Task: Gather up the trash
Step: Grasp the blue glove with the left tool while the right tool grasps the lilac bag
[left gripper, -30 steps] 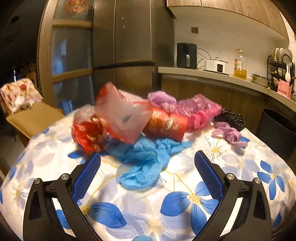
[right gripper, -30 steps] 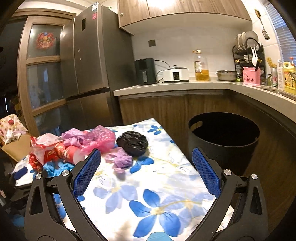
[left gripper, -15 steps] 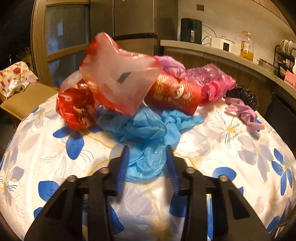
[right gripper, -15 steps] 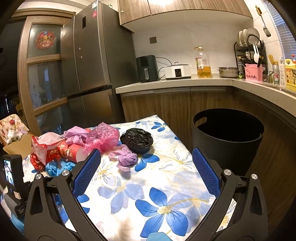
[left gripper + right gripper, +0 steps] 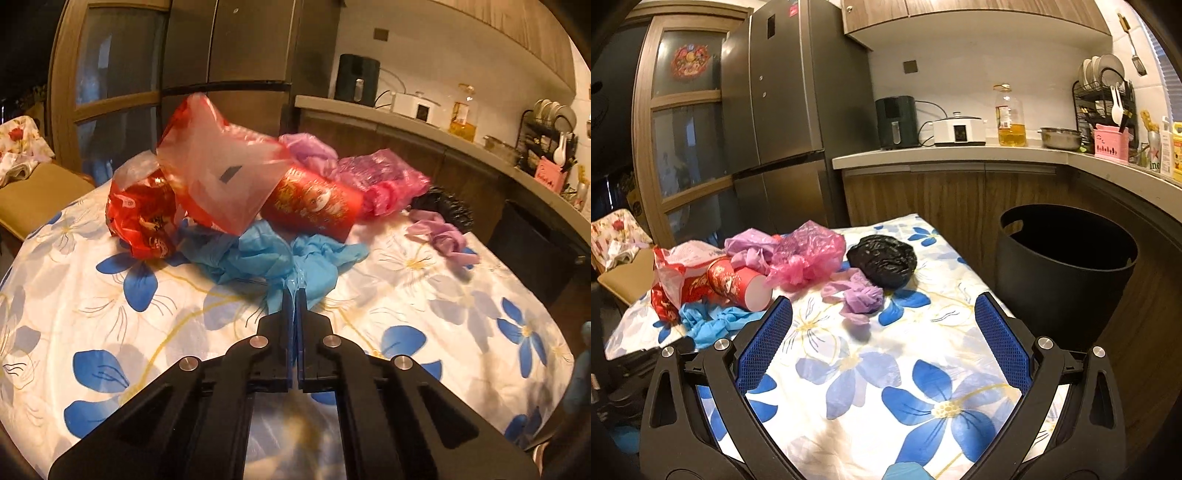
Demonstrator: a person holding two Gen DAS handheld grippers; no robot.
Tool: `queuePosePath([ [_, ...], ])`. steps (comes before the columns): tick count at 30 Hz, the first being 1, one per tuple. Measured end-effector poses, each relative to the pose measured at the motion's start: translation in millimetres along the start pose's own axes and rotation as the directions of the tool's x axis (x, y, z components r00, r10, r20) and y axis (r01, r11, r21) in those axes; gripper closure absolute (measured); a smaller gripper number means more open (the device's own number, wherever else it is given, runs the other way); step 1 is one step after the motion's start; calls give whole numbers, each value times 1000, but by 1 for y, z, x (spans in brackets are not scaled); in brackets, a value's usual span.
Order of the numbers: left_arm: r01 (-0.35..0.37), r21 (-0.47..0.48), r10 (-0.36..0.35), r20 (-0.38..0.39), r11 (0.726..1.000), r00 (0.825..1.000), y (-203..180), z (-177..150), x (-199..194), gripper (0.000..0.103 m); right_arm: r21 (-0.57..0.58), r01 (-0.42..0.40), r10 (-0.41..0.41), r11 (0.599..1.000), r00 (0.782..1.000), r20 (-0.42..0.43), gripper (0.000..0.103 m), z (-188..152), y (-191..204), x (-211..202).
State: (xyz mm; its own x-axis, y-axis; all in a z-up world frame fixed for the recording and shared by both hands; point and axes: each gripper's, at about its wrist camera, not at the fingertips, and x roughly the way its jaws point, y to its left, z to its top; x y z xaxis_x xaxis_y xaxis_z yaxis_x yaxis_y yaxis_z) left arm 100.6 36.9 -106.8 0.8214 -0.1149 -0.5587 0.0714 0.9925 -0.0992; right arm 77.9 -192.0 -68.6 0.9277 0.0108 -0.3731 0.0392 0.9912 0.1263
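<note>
Blue bag (image 5: pixel 280 258) pinched at its near edge between left gripper (image 5: pixel 294 295) fingers, on the floral cloth (image 5: pixel 424 295). Behind it: red cup (image 5: pixel 314 206), red bags (image 5: pixel 214 181), pink bag (image 5: pixel 380 181). Right gripper (image 5: pixel 882 332) spread wide, holding nothing, above cloth; black bin (image 5: pixel 1067 269) beside the table.

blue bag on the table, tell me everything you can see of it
The blue bag is thin, crinkled, glossy plastic, bunched into a loose heap with a twisted tail toward the red cup. It lies on the flowered tablecloth, partly under the pale red bag. The left gripper is shut on its near edge, drawing that edge into a taut peak.
</note>
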Motion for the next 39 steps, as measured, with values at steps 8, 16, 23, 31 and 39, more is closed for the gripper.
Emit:
queuePosePath([
  [8, 96, 45, -97, 17, 994, 995, -12, -9, -24, 102, -25, -9, 8, 1000, 999, -43, 5, -8, 10, 21],
  [16, 145, 55, -150, 102, 988, 983, -21, 2, -53, 102, -39, 11, -14, 999, 996, -88, 24, -6, 13, 67],
  [23, 150, 43, -154, 135, 988, 979, -21, 13, -54, 102, -19, -31, 26, 999, 975, -219, 60, -7, 21, 116],
  [31, 144, 38, -149, 155, 989, 977, -17, 14, -62, 102, -8, -50, 46, 999, 960, -275, 91, -13, 21, 132],
  [39, 110, 36, -115, 178, 993, 977, -14, 18, -70, 102, -42, -92, 83, 995, 982, -172, 95, -3, 25, 76],
])
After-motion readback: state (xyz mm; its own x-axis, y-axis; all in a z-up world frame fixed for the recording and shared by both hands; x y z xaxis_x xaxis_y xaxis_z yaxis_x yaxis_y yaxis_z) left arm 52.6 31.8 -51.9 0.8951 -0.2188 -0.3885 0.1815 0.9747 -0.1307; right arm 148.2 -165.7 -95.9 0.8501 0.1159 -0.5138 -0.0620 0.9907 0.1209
